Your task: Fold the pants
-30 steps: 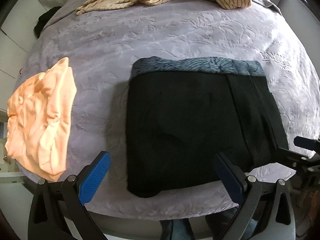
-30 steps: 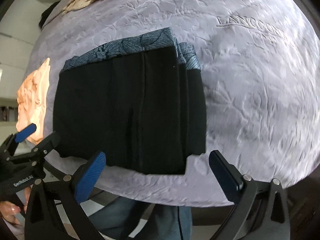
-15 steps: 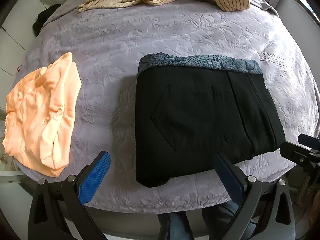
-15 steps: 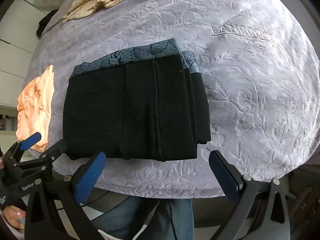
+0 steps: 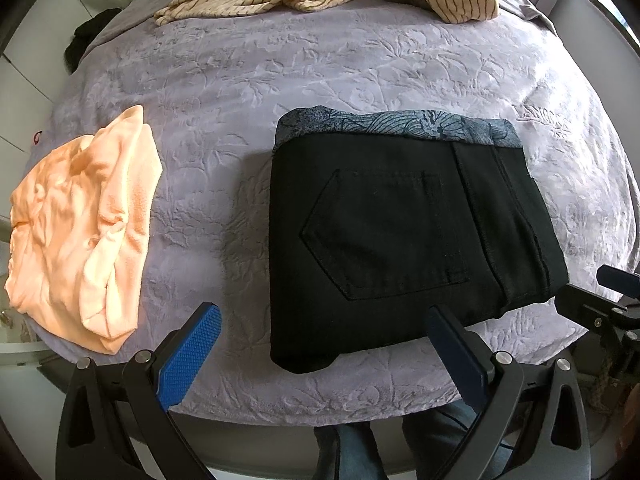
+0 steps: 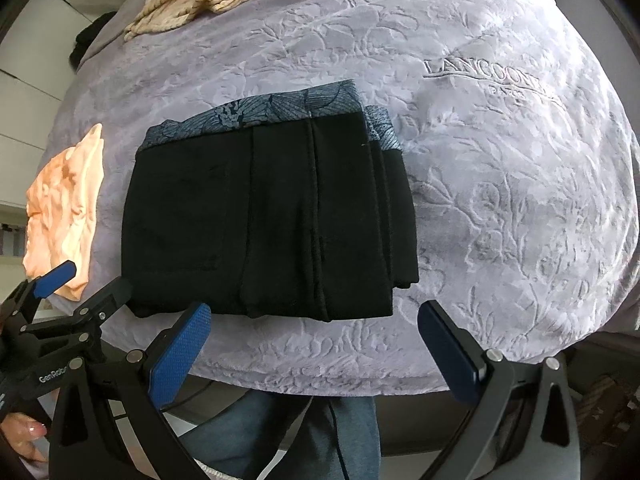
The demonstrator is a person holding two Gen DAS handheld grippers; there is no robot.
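A: Where did things stand on the bed (image 5: 360, 64)?

B: The folding looked finished, as far as I could judge. The pants (image 5: 400, 232) lay near the bed's front edge as a compact black rectangle, a patterned blue-grey band showing along the far side and a back pocket facing up.

A: And the next move?

B: Probably just pulling away, or squaring up the slightly uneven right-hand layers.

A: The grippers?

B: The left gripper (image 5: 324, 344) and right gripper (image 6: 316, 340) both hovered clear, fingers (image 6: 180, 356) spread wide, holding nothing.
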